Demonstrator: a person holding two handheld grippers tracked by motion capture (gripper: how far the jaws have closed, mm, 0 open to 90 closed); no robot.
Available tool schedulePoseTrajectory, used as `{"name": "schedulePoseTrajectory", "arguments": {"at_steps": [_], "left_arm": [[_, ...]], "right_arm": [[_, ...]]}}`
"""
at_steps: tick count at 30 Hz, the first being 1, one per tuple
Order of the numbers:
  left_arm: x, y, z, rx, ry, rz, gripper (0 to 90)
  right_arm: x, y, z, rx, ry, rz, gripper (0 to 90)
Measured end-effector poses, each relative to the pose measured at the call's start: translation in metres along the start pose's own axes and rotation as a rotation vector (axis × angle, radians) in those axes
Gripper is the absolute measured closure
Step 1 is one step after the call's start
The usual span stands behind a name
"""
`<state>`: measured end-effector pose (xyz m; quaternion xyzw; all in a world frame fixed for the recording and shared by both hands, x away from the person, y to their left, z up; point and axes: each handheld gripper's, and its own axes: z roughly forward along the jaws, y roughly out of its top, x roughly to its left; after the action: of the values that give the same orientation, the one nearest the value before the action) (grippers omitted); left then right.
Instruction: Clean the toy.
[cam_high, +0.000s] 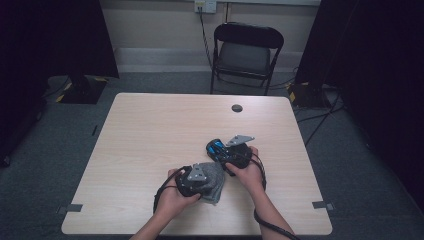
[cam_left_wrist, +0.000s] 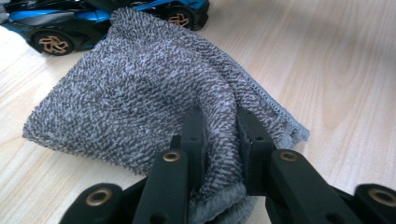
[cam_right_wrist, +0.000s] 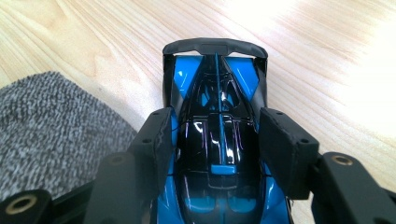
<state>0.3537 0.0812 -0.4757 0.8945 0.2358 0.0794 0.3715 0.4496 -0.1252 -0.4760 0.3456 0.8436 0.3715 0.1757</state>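
- Grey terry cloth (cam_left_wrist: 140, 88) is pinched in the left gripper (cam_left_wrist: 219, 135), its jaws closed on a bunched fold near the hem; the rest of it lies on the wooden table (cam_high: 150, 130), with its far corner touching the toy car (cam_left_wrist: 60, 23).
- Blue-and-black toy car (cam_right_wrist: 217, 140) sits on the table between the pads of the right gripper (cam_right_wrist: 217, 144), which clamp its flanks just behind the middle.
- Risk, as I judge it: the glossy shell gives the pads little to bite on, so a firm wipe could push the car out of the clamp or make it roll away on its wheels.
- Risk: only a fold is pinched, so a drag across the car could pull the cloth free or snag it on the rear wing (cam_right_wrist: 215, 46).
- Count: one cloth, one toy car, two grippers, one table; one folding chair (cam_high: 245, 52) beyond it.
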Motion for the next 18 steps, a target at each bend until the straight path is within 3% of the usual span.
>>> {"name": "schedulePoseTrajectory", "arguments": {"at_steps": [9, 18], "left_arm": [[-0.008, 0.003, 0.002, 0.008, -0.017, 0.029, 75.3], [-0.019, 0.009, 0.006, 0.008, -0.059, 0.057, 75.3]], "right_arm": [[0.0, 0.0, 0.0, -0.002, 0.003, 0.005, 45.3], [0.0, 0.0, 0.0, -0.003, 0.003, 0.007, 45.3]]}}
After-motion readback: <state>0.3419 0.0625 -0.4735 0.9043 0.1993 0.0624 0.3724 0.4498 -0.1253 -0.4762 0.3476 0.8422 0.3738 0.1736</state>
